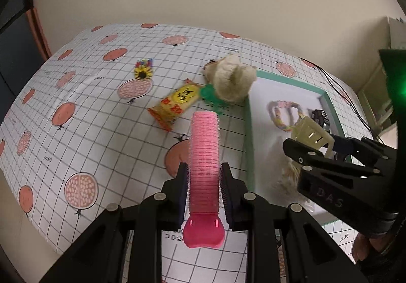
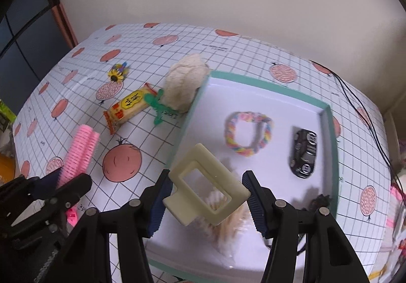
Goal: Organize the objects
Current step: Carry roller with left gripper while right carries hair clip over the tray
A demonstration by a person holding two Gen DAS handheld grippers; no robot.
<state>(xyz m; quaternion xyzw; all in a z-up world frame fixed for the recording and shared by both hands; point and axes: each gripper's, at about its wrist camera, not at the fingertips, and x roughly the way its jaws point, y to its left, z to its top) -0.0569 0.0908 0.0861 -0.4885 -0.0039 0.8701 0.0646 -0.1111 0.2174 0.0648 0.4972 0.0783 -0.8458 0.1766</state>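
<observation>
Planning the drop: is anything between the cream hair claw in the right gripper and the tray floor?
Partly. The cream rectangular hair claw hangs above a clear bag of pale sticks lying in the teal-rimmed white tray; bare floor lies farther in.

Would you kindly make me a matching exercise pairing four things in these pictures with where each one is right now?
Things:
1. pink hair roller
2. cream hair claw
3. toy car
4. snack packet

Places:
A. lying inside the tray, near its right wall
B. gripped by the left gripper
C. on the tablecloth, left of the tray
D. between the fingers of the right gripper, above the tray

Pairs: 1-B, 2-D, 3-A, 4-C
</observation>
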